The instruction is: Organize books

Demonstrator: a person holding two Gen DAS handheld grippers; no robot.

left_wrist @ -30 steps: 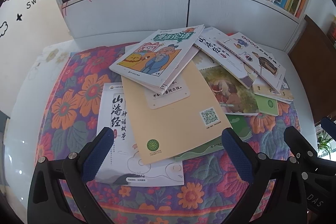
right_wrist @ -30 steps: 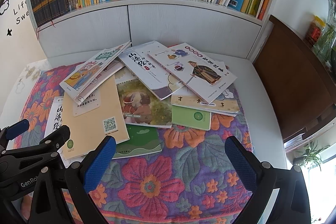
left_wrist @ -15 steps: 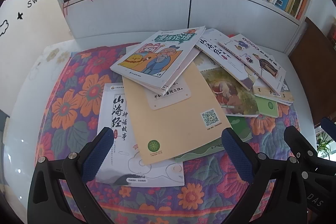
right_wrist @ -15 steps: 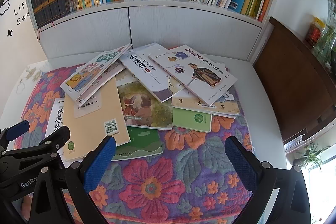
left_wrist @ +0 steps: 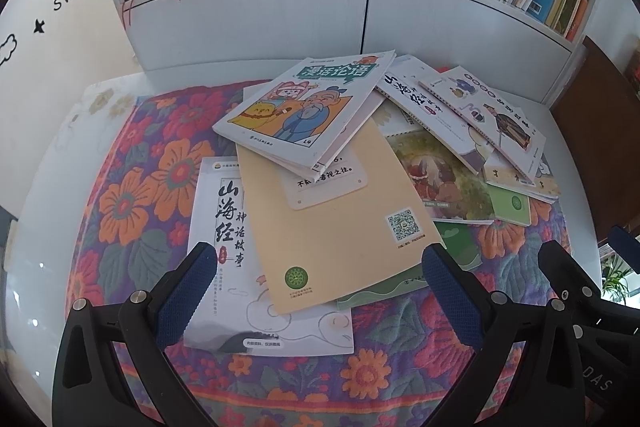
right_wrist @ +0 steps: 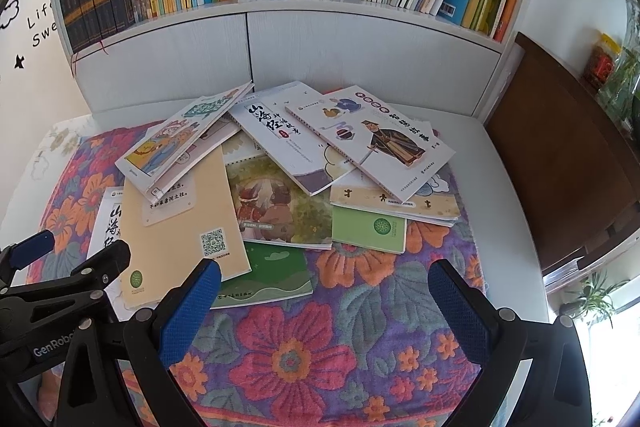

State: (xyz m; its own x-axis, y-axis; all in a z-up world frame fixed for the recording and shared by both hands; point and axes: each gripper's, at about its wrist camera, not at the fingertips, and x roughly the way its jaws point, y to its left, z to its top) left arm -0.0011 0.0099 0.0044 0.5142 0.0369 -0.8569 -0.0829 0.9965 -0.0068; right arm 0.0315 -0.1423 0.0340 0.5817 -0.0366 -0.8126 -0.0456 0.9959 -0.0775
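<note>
2 grippers (left_wrist: 316, 291) (right_wrist: 324, 301) splayed, scattered books (left_wrist: 340, 219) beyond fingers (left_wrist: 182, 297)

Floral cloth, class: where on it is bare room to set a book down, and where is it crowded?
Free: the floral cloth near the right gripper, below the green book, and its left strip beside the white book. Crowded: centre and back, where books overlap toward the shelf unit.

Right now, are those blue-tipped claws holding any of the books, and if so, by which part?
Nothing is held. The left gripper and right gripper are both open above the flowered cloth, touching none of the scattered books.
</note>
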